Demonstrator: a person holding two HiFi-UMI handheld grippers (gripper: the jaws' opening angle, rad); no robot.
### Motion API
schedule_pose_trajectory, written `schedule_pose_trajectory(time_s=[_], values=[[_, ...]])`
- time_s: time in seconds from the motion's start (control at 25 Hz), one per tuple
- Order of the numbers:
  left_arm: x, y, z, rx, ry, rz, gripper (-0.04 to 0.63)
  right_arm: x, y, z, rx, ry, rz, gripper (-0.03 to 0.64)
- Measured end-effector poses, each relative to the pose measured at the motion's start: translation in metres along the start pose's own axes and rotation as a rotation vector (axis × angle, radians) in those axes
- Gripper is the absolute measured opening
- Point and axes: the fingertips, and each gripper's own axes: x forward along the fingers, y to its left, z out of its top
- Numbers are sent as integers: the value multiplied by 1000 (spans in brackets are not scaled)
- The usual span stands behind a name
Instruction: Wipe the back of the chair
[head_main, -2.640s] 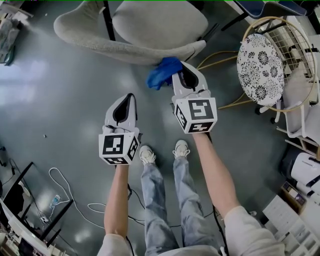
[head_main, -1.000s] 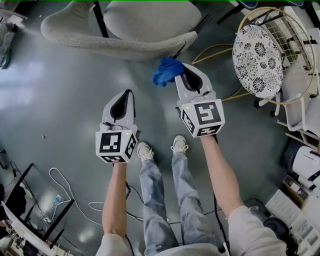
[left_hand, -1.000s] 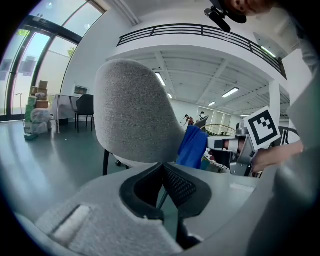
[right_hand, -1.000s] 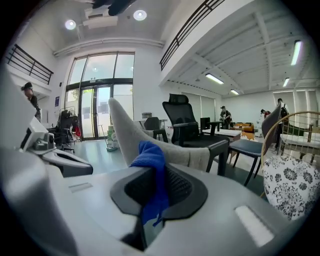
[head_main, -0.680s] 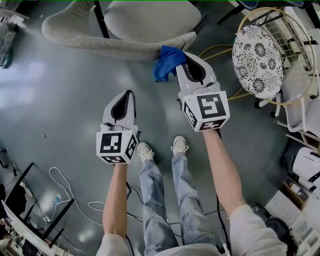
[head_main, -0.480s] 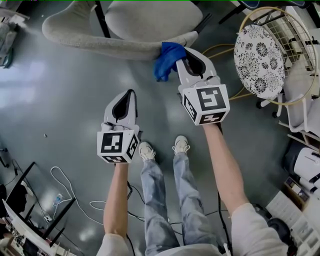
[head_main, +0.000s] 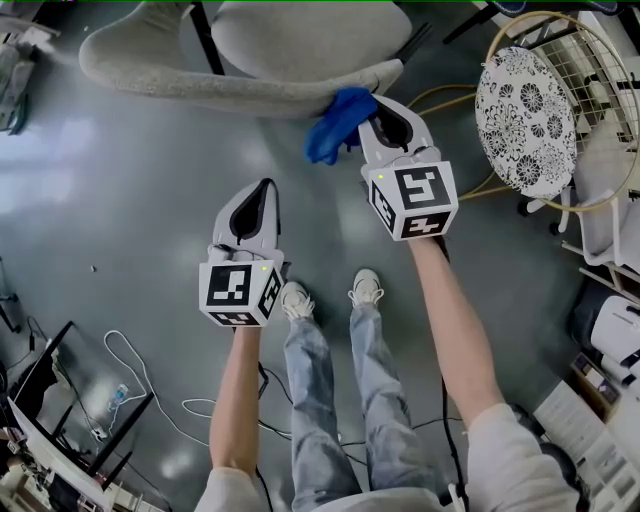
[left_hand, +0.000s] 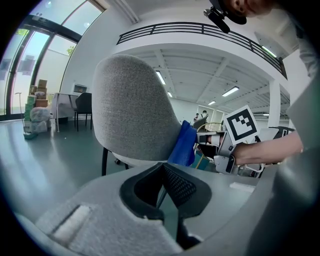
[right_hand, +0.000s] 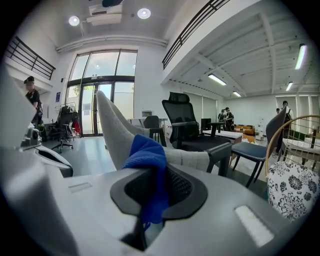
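Overhead, two grippers are counted, one in each of the person's hands. The right gripper (head_main: 368, 108) has its jaws clenched on the one blue cloth (head_main: 335, 124), a soft, nubbly, crumpled rag that bunches out past the jaw tips and hangs down between the black ribbed pads. The cloth lies against the back of the one grey chair (head_main: 230, 94), at the right-hand end of that back. The chair back is a curved, rounded shell covered in coarse woven grey fabric, standing on dark legs. The left gripper (head_main: 266, 190) is held lower and to the left, well apart from the chair, its jaws closed tip to tip with nothing between them. Both grippers have smooth pale-grey shells. To the right stands one round cushion (head_main: 525, 108), printed with black-and-white flowers, in a hooped wire frame. The floor (head_main: 130, 200) is glossy grey; the person's two pale shoes (head_main: 330, 296) stand on it.
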Motion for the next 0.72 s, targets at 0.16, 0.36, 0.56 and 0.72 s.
schedule_pose_trajectory(time_s=[0.16, 0.36, 0.56, 0.72], values=[[2, 5, -1, 1, 4, 2, 0, 9, 1, -25, 6, 60, 4, 37], [3, 8, -4, -2, 13, 4, 0, 20, 3, -54, 36, 126, 11, 37], [4, 13, -4, -2, 15, 5, 0, 27, 4, -67, 67, 143, 16, 37], [5, 11, -5, -1, 19, 4, 0, 29, 3, -74, 62, 169, 21, 37]])
